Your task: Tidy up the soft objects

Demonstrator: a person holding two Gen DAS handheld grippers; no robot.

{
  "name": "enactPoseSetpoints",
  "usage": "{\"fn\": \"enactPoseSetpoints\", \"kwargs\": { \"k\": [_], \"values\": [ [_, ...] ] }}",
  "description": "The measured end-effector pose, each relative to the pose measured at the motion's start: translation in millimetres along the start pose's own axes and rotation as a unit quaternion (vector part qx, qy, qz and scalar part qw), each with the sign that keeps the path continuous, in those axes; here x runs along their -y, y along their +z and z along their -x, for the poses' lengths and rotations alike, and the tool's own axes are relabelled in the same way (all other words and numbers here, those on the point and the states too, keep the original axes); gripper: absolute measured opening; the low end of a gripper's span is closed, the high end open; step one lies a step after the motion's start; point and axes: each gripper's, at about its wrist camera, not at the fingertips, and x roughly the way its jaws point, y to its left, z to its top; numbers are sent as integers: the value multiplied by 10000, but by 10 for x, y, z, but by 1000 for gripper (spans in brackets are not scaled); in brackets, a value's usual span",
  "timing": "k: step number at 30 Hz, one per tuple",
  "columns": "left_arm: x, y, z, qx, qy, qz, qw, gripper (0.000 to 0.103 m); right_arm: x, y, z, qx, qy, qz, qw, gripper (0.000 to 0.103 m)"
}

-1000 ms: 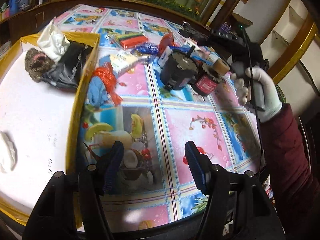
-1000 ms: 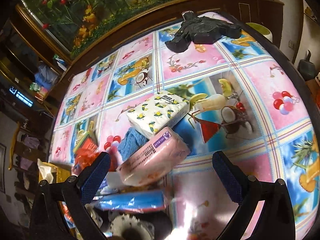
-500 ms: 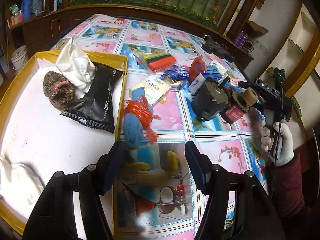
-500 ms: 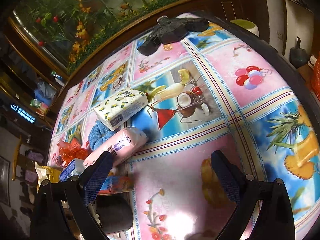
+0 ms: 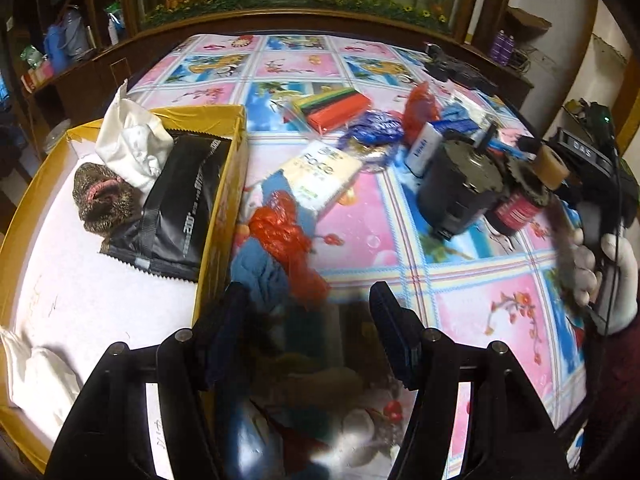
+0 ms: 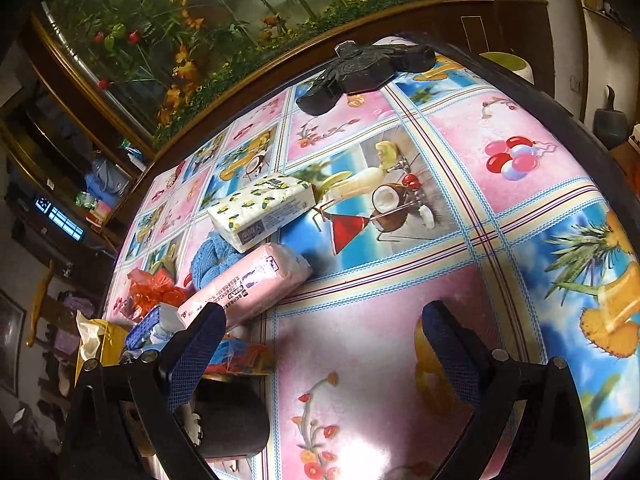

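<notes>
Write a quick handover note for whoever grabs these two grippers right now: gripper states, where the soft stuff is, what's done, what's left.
Left gripper: open, empty, above the blue cloth and red mesh just outside the box.
Right gripper: open, empty, near the pink tissue pack.
Done: knit hat, white cloth and black pouch lie in the box.
Left: blue cloth, red mesh, pink pack, lemon-print tissue pack remain on the table.

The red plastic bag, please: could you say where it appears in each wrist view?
Left wrist: red plastic bag lies centre, atop the blue knit cloth, just beyond the left tool.
Right wrist: far left.
Shared landmark: the blue knit cloth.
</notes>
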Motion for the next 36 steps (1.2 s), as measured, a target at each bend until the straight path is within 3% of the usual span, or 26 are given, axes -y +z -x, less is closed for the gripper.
{"fn": "enactPoseSetpoints", "kwargs": {
  "k": [4,6,10,11,15,21,24,26,28,29,34,36],
  "values": [
    [44,86,-132,80,243,-64,9997,62,-59,0,-6,0,-41,88,10000,100],
    [119,97,-205,67,170,-207,9996,62,-94,1,-12,7,-76,136,9999,100],
    [310,35,-86,-69,-779,-573,9953,67,-110,1,-18,12,-73,157,9998,100],
    [314,32,-11,-21,-816,-551,9951,67,-111,2,-18,12,-68,151,9999,100],
    [218,128,147,392,-333,-405,9979,68,-103,7,-28,6,-58,146,9999,100],
    [155,229,-277,55,30,-350,9994,67,-93,8,-24,2,-16,129,9999,100],
    [271,226,-352,-12,-33,-545,9985,67,-80,14,-22,14,-1,106,9999,100],
    [243,226,-316,63,-148,-405,9991,57,-65,16,-16,16,37,71,10000,100],
    [131,243,-258,85,-422,-107,9990,37,-30,26,-7,19,113,-14,9999,100],
    [89,254,-243,73,-518,25,9986,35,-6,29,2,23,163,-70,9998,100],
    [78,302,-255,50,-508,245,9984,35,193,60,29,41,659,-572,9962,100],
    [143,327,-291,42,-398,182,9990,40,293,70,36,70,885,-819,9927,100]
  ]
}}
